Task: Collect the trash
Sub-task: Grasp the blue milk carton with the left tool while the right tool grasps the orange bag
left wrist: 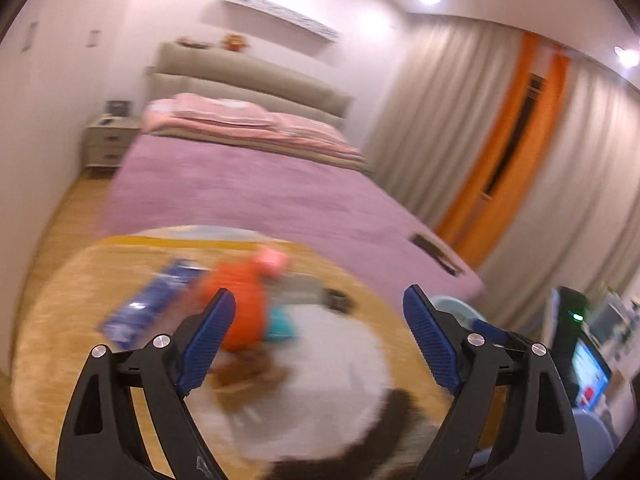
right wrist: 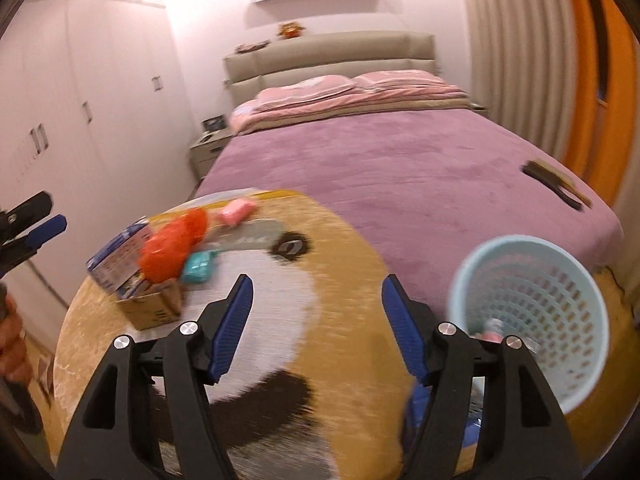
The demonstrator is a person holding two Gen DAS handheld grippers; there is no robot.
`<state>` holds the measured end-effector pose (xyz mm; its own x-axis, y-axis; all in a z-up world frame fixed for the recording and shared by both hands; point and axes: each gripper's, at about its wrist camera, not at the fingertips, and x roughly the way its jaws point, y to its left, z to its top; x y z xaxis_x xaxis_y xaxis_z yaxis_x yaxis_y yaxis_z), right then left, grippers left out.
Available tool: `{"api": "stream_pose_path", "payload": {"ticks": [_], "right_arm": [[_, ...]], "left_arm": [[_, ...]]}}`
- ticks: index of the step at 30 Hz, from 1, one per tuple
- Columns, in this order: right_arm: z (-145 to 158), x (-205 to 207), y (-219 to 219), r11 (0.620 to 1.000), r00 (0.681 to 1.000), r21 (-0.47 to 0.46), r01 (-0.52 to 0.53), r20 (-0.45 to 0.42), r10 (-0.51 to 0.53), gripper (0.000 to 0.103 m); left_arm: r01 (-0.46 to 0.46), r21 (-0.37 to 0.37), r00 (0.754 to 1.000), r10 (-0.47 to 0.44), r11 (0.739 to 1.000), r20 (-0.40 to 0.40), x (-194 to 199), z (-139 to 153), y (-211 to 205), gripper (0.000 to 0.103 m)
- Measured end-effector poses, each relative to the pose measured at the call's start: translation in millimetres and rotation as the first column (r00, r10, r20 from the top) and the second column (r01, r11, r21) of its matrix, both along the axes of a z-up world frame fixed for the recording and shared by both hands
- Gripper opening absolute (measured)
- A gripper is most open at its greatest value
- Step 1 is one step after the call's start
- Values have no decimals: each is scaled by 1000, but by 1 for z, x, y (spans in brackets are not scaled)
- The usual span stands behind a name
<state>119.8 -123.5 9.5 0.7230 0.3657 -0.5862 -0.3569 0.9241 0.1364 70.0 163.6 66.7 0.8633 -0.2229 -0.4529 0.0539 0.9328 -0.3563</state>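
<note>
A pile of trash lies on a round panda rug [right wrist: 340, 320]: a blue box [right wrist: 118, 258], a crumpled orange wrapper [right wrist: 170, 250], a teal packet [right wrist: 198, 266], a pink packet [right wrist: 238, 210] and a brown carton [right wrist: 154, 310]. The same pile shows blurred in the left wrist view, with the orange wrapper [left wrist: 244, 304] and blue box [left wrist: 154, 306]. A light blue mesh bin [right wrist: 528, 320] stands at the right with a few items inside. My left gripper [left wrist: 320, 320] is open above the pile and also shows in the right wrist view [right wrist: 32, 226]. My right gripper [right wrist: 316, 316] is open and empty over the rug.
A bed with a purple cover [right wrist: 400, 168] lies behind the rug, with a dark brush [right wrist: 556, 186] on its corner. White wardrobes [right wrist: 80, 112] line the left wall. Curtains [left wrist: 500, 140] hang at the right. A nightstand [left wrist: 106, 142] stands by the bed.
</note>
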Motion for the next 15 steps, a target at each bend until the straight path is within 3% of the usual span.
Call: {"api": "stream_pose_path", "payload": {"ticks": [6, 15], "right_arm": [[2, 9, 58, 995, 996, -34, -91, -7, 90, 64], [1, 31, 136, 982, 982, -47, -185, -53, 183, 64]], "left_arm": [[-133, 130, 982, 149, 982, -114, 30, -32, 55, 87], [-144, 229, 964, 189, 963, -187, 65, -73, 78, 86]]}}
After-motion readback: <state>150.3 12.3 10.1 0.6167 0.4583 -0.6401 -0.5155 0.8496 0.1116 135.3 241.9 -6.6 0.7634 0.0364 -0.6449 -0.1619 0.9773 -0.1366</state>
